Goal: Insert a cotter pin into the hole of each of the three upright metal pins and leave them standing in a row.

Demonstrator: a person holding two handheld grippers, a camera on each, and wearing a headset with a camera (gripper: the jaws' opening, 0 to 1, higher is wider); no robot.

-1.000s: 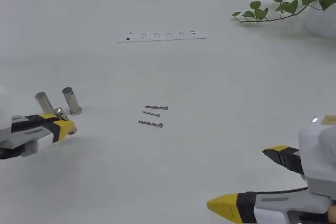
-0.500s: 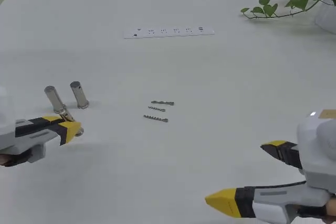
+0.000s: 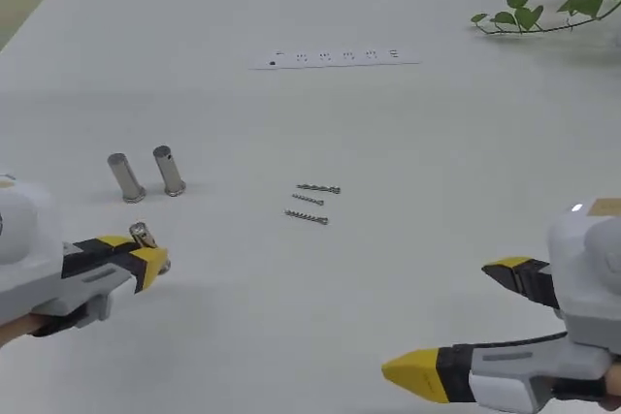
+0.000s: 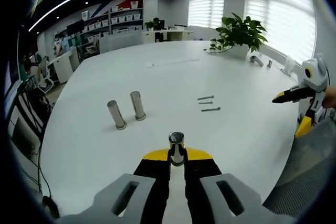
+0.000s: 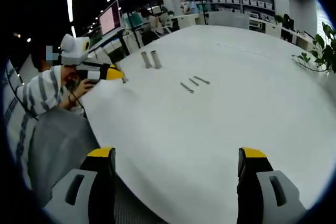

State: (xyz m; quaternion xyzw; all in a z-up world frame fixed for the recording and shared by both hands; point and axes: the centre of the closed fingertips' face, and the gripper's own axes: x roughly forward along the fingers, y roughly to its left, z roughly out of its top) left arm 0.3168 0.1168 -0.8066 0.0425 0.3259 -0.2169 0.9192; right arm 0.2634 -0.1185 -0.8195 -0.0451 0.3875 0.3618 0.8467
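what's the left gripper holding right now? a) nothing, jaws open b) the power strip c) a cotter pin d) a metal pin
d: the left gripper is shut on a metal pin that stands up between its yellow tips, while the three cotter pins lie loose on the table.

No legible text, label, brand or number found; the power strip (image 3: pixel 335 57) on the table carries small dark marks, too small to read in the head view; the lit screen (image 5: pixel 112 19) in the right gripper view is blurred, content unreadable; boxes on the shelves (image 4: pixel 107 20) in the left gripper view show no readable lettering.
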